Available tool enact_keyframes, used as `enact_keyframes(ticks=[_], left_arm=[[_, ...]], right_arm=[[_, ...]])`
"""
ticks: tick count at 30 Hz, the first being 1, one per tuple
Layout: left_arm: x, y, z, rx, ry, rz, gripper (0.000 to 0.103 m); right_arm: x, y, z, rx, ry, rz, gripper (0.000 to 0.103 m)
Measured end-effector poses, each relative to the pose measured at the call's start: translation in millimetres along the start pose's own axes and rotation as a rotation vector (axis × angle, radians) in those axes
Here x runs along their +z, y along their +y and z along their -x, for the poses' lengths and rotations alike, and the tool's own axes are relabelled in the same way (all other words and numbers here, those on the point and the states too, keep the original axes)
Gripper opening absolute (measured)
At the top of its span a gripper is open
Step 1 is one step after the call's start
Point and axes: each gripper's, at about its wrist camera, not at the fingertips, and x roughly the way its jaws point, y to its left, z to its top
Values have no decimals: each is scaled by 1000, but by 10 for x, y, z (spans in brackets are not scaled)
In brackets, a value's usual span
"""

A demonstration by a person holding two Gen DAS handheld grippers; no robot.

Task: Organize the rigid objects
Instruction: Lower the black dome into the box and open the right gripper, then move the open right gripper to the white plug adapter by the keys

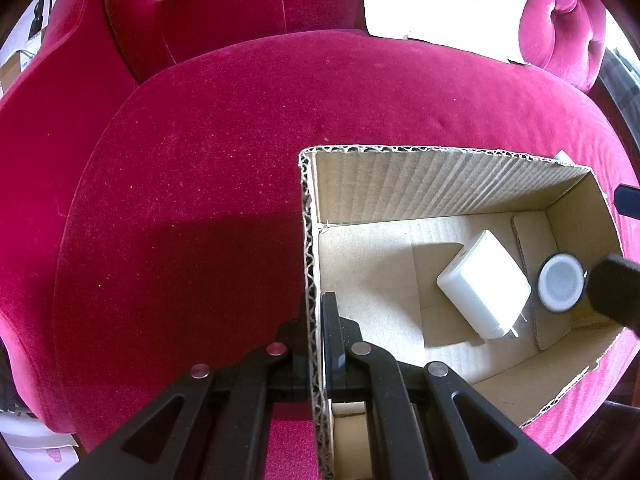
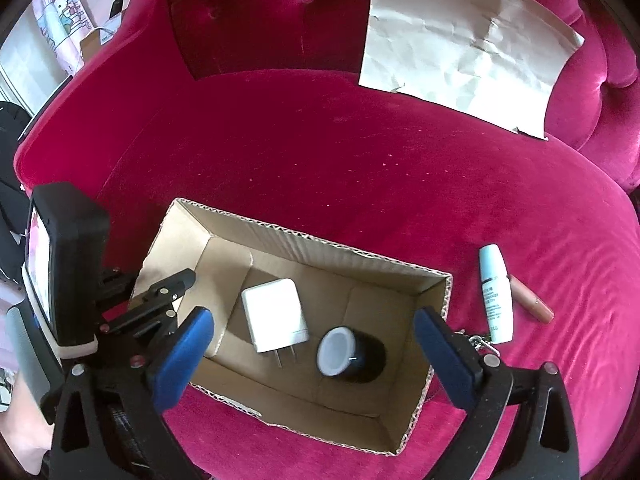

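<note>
Jaws of the left gripper [image 1: 316,332] are clenched on the cardboard box [image 2: 224,248] wall, prob. to steady it, while right gripper [image 2: 312,344] hangs released over charger [image 2: 275,314] & black jar [image 2: 352,354] inside.

A deep magenta velvet sofa [image 2: 360,168] fills both views, with a pale cream crumpled paper sheet [image 2: 460,44] at the upper right. The cardboard box [image 2: 256,232] is tan with a ribbed corrugated inner wall, and in it lie a plain white charger [image 2: 274,312] and a black jar [image 2: 356,354] with a white-grey lid. The right gripper [image 2: 316,340] has blue pads on black arms; right of the box lie a white and pale blue tube [image 2: 495,292] and a pinkish-brown tube [image 2: 532,298].
</note>
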Motion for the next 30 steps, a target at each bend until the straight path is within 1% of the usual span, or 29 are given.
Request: enact_keyframes(ticks=[8, 19, 30], left_arm=[[-38, -23, 14, 3, -16, 0, 3], [-63, -9, 23, 1, -21, 0, 3], [-49, 4, 21, 1, -19, 3, 3]], right_arm=[[15, -70, 128, -7, -32, -15, 102], [-14, -238, 261, -14, -44, -36, 102], [-85, -600, 430, -52, -60, -78, 102]])
